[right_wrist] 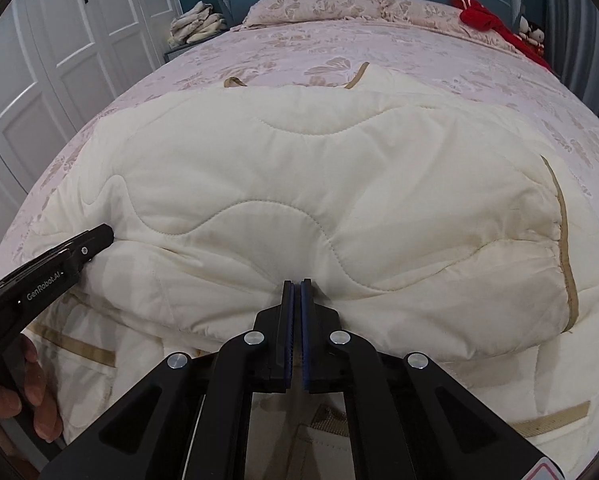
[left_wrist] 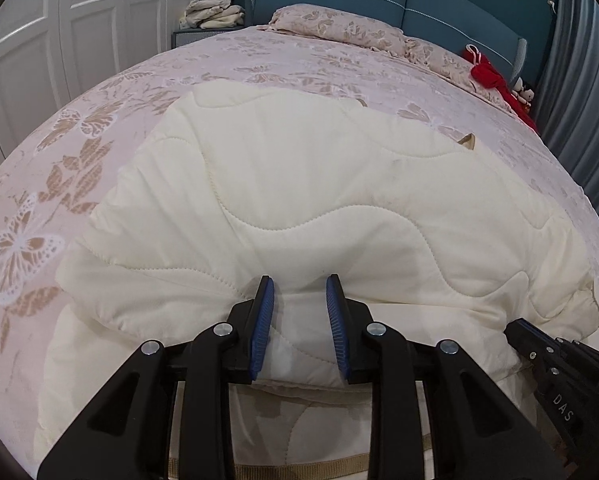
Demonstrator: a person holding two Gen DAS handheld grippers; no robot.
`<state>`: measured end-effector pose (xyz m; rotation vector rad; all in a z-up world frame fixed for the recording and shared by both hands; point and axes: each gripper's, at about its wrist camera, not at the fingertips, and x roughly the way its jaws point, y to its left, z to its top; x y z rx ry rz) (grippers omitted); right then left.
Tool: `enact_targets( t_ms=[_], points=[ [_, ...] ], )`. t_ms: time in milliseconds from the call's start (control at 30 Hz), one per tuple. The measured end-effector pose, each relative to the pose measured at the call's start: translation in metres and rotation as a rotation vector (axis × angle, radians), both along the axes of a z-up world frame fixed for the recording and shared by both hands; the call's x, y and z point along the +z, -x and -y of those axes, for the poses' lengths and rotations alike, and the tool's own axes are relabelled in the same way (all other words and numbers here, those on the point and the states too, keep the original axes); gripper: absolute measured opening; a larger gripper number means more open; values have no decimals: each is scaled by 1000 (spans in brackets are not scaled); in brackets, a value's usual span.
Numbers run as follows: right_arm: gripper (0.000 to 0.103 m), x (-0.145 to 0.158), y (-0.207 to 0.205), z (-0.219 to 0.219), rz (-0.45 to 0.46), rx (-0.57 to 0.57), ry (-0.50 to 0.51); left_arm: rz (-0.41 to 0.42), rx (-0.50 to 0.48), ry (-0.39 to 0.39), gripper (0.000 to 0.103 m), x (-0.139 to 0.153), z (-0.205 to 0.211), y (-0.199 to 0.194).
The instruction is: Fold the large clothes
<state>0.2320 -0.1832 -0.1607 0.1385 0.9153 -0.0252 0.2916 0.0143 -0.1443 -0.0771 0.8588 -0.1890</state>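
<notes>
A cream quilted blanket (left_wrist: 307, 184) with tan edging lies folded in layers on the near part of the bed; it also shows in the right wrist view (right_wrist: 319, 184). My left gripper (left_wrist: 299, 284) is open, its blue pads either side of a fold at the blanket's near edge. My right gripper (right_wrist: 296, 285) is shut on the near edge of the top layer. The right gripper's tip shows at the lower right of the left wrist view (left_wrist: 517, 326). The left gripper shows at the left of the right wrist view (right_wrist: 99, 236), touching the blanket.
The bed (left_wrist: 79, 152) has a pink butterfly-print cover and pillows (left_wrist: 339, 28) at a teal headboard. Red cloth (right_wrist: 483, 16) lies at the far right corner. Folded cream linens (right_wrist: 195, 20) sit on a nightstand. White wardrobe doors (right_wrist: 59, 40) stand at left.
</notes>
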Motion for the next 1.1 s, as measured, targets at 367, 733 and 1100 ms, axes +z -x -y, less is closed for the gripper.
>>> enact_targets(
  t_ms=[367, 733, 1100],
  points=[
    [0, -9, 1, -1, 45, -4, 14, 48, 8, -49, 26, -11, 8, 6],
    [5, 4, 1, 10, 37, 3, -99, 26, -6, -22, 32, 8, 7, 6],
    [41, 73, -121, 36, 86, 52, -358, 48, 119, 173, 69, 96, -50, -124]
  ],
)
